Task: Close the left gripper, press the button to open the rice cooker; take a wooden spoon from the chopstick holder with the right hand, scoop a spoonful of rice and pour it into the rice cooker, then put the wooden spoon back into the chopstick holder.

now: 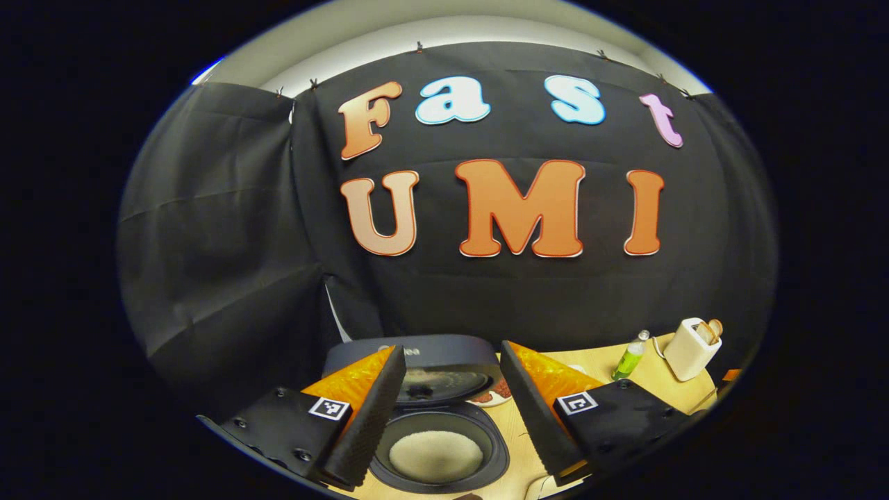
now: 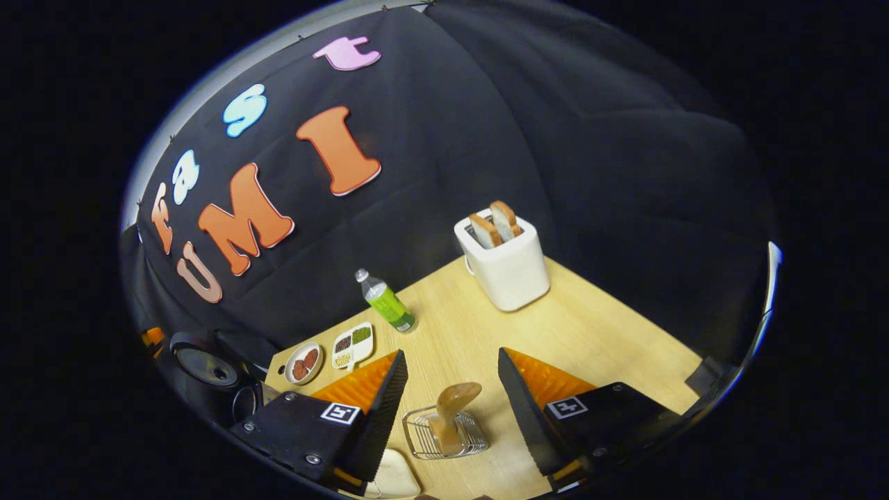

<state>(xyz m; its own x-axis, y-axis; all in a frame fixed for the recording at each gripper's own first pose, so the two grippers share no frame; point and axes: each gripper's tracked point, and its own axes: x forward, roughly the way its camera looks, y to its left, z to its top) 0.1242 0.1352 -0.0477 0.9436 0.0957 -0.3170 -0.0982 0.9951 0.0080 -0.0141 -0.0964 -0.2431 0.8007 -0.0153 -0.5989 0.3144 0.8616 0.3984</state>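
I held the left gripper (image 1: 453, 389) with jaws apart above the rice cooker (image 1: 437, 423), its lid already up. My right gripper (image 2: 450, 399), jaws apart too, hovered with the wooden spoon (image 2: 453, 410) standing between them in its holder (image 2: 444, 434), ready for taking.

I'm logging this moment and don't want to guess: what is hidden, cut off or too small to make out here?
- Rice cooker, left gripper view: the left tongs cover both sides of its rim and lid; the button cannot be made out.
- Wooden spoon, right gripper view: its lower part is inside the chopstick holder.
- Divided dish, right gripper view: contents too small to identify.
- Pale object at the bottom edge, right gripper view: cut off.
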